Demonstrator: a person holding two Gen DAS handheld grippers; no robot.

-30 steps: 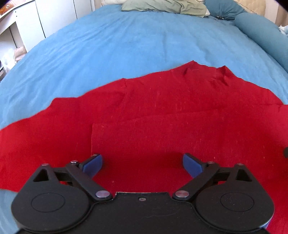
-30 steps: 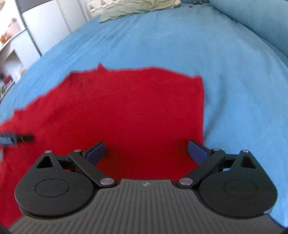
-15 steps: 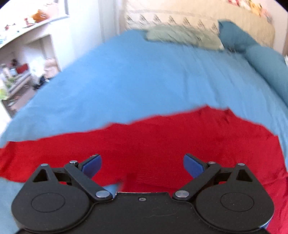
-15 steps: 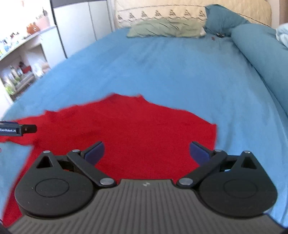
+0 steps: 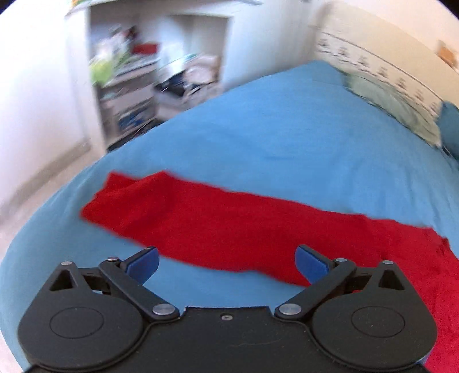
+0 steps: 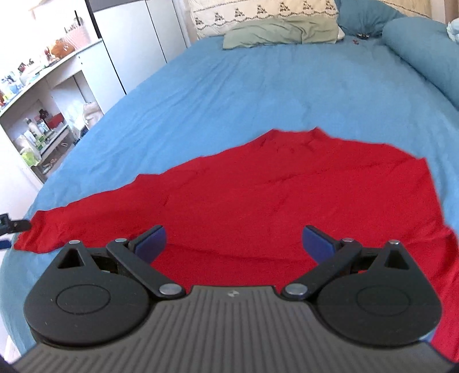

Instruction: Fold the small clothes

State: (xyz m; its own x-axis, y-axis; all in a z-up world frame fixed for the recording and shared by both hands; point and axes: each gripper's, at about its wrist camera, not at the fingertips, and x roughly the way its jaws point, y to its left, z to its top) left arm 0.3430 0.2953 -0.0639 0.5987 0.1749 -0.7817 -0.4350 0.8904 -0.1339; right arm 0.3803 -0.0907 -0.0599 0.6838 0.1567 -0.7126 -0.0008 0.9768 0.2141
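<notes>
A wide bed covered in a plain blue cotton sheet fills most of both views, running from the bottom edge up to the top of the frame. On it lies a bright red knit garment, spread flat across the lower half of the right wrist picture, its far edge rising to a small peak just above the centre. One long sleeve stretches to the left edge of that frame. In the left wrist view the same red garment shows as a long band crossing the middle from left of centre down to the lower right corner; this picture is blurred.

White open shelving crowded with small household items stands along the left side of the right wrist frame, and appears smeared in the upper left of the left wrist view. A rumpled pale green pillow rests at the top centre, in front of a cream embroidered cushion. A blue bolster lies along the upper right.

The right gripper hangs low over the garment's near part, pointing up the bed, its blue-padded fingers wide apart and holding nothing. The left gripper is angled toward the sleeve, jaws likewise spread, with bare sheet and sleeve edge between them. Its tip shows at the left edge of the right wrist frame, beside the sleeve end.
</notes>
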